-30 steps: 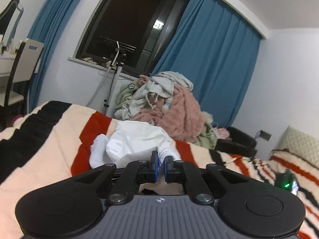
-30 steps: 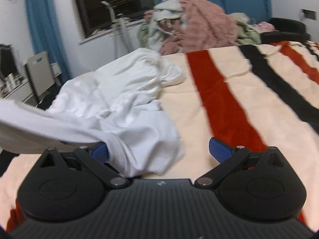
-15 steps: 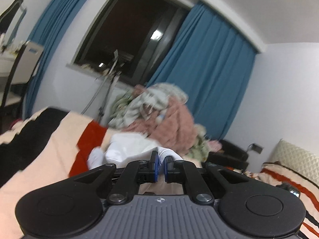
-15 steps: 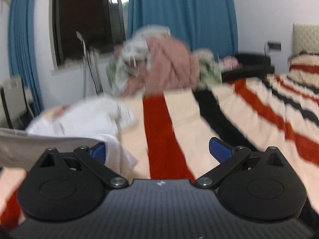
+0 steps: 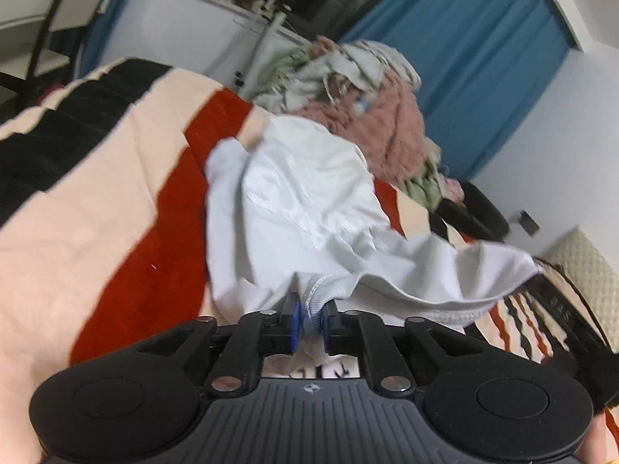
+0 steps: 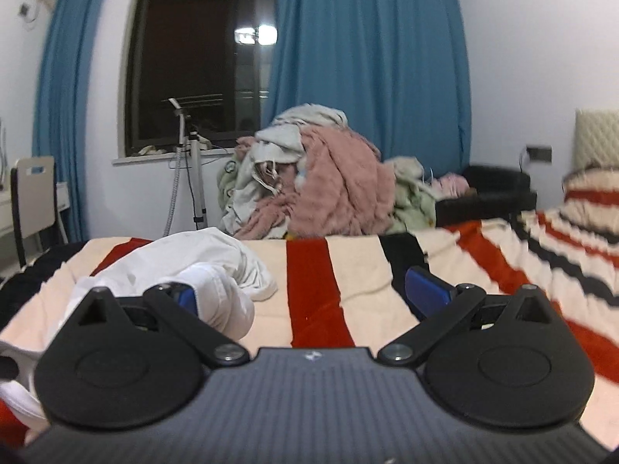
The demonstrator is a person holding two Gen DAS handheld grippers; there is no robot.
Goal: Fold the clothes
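Now the left gripper (image 5: 309, 323) is pinching the ribbed hem of the white garment (image 5: 294, 193), its blue pads clamped on the cloth; the garment is lying crumpled across the striped blanket (image 5: 96, 201); the right gripper (image 6: 305, 294) is hovering over the blanket with jaws spread wide, gripping nothing; a laundry pile (image 6: 317, 185) is sitting beyond the bed
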